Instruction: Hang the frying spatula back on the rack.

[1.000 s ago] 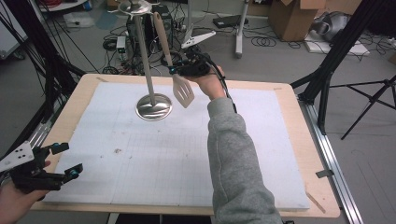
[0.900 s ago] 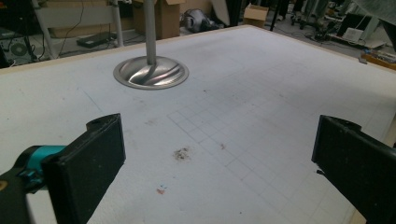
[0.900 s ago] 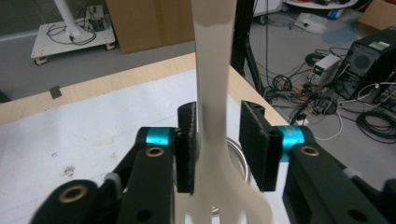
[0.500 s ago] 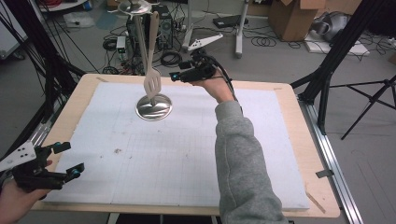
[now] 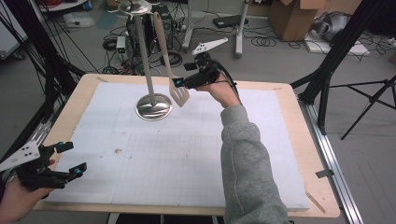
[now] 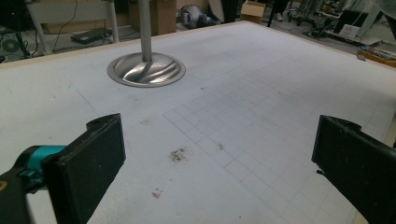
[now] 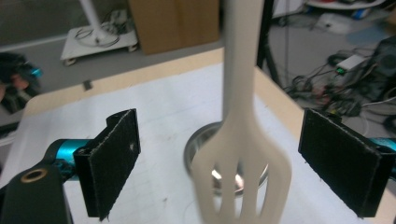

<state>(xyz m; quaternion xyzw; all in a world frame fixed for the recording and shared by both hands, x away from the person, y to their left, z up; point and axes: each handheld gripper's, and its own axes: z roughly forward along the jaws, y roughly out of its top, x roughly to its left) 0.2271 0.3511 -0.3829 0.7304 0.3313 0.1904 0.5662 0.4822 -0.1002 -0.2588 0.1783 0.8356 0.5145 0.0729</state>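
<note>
Slotted spatula hangs from the stand at the table's far side. Right gripper has just opened wide, jaws clear of it; withdraw straight back, avoiding any swing.

1. Even, bright indoor light; shadows on the desk stay faint.
2. Glare streaks the metal stand base.
3. In the right gripper view, the near spatula blurs softly.
</note>
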